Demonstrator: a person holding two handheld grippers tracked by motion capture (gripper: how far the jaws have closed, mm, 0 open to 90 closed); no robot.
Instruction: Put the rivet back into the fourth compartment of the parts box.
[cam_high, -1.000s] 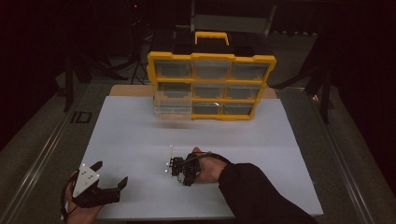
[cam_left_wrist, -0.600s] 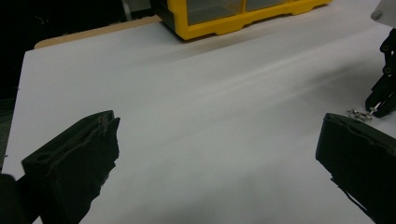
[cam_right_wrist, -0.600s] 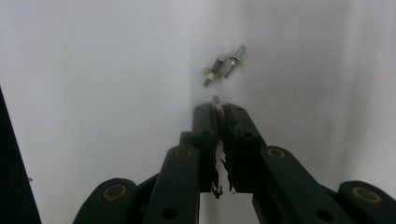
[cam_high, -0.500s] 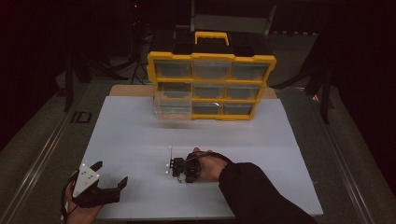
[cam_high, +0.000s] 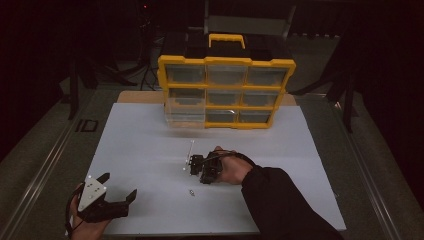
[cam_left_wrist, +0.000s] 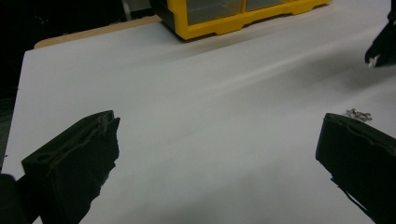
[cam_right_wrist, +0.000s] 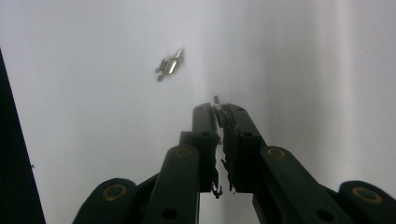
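The right gripper has barely shifted over the last second, its fingers clamped on a small metal part above the tabletop, a second metal clip lying nearby, while the left gripper waits with fingers apart.

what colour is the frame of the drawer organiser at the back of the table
Yellow, with a yellow carry handle; the drawer organiser shows best in the high view.
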